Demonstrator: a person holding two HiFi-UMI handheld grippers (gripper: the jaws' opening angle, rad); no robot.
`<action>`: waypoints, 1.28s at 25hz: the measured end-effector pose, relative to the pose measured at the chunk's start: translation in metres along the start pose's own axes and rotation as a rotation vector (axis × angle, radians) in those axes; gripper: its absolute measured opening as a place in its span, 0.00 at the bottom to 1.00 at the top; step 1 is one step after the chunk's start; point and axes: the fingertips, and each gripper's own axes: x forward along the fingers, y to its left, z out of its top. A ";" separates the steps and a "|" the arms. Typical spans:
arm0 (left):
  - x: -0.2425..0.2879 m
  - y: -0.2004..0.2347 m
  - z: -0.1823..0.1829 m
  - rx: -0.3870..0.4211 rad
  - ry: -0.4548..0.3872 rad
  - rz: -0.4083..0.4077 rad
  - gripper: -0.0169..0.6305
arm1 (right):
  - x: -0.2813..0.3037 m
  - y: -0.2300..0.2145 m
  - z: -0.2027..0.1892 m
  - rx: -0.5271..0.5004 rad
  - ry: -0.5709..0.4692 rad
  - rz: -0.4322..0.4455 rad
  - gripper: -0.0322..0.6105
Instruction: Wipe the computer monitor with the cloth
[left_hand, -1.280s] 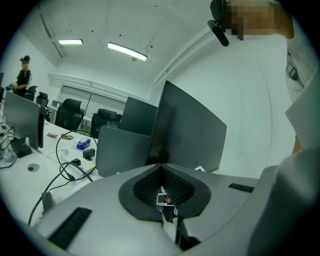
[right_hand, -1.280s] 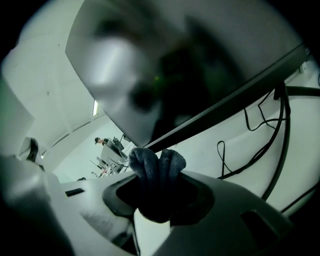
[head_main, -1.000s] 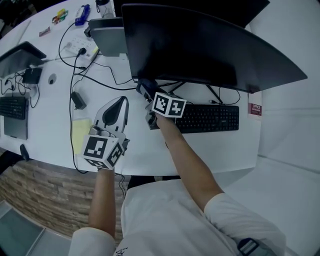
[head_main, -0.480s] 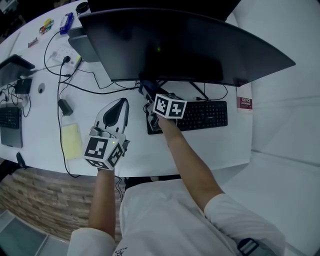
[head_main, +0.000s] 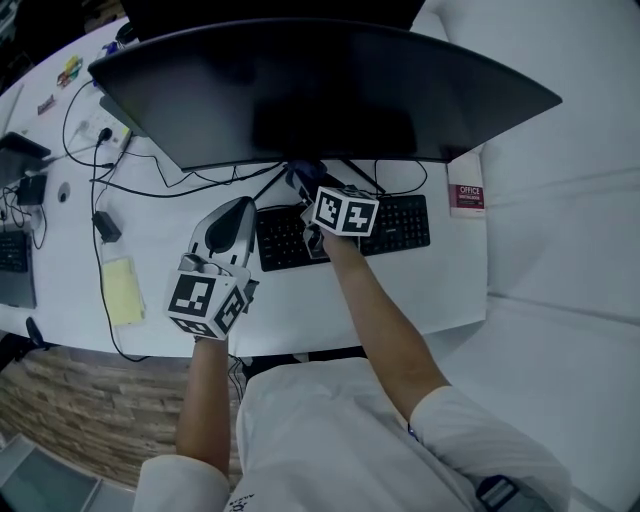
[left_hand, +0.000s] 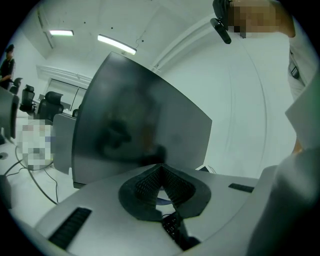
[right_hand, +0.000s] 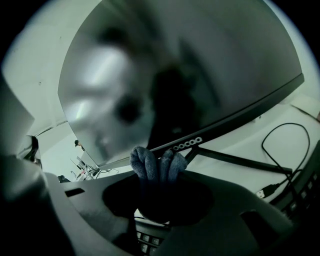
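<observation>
White desk (head_main: 300, 300) is framed differently from half a second ago. The yellow notepad (head_main: 122, 290) is set nearer the left edge of the head view, the dark monitor (head_main: 320, 95) is spread wider across the top, and more of the black keyboard (head_main: 395, 225) is exposed. Both grippers are kept in much the same places in the view.

At the left, the left gripper (head_main: 238, 208) is held over the desk, its jaws closed together with nothing between them. To its right, the right gripper (head_main: 312, 200) is clamped on the grey-blue cloth (right_hand: 156, 165), which is held just under the monitor's lower edge. Whether they touch cannot be told.

The cloth's lower part is swallowed by the jaws, the middle of the keyboard is covered by the right gripper's marker cube, and the monitor's stand is largely hidden.
</observation>
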 end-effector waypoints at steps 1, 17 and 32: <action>0.003 -0.005 0.000 0.002 0.001 -0.003 0.04 | -0.004 -0.007 0.002 -0.001 -0.002 -0.007 0.27; 0.056 -0.071 -0.011 0.006 0.012 -0.039 0.04 | -0.055 -0.097 0.032 -0.009 -0.039 -0.061 0.27; 0.123 -0.142 -0.038 -0.006 0.080 -0.148 0.04 | -0.095 -0.170 0.055 -0.016 -0.072 -0.120 0.27</action>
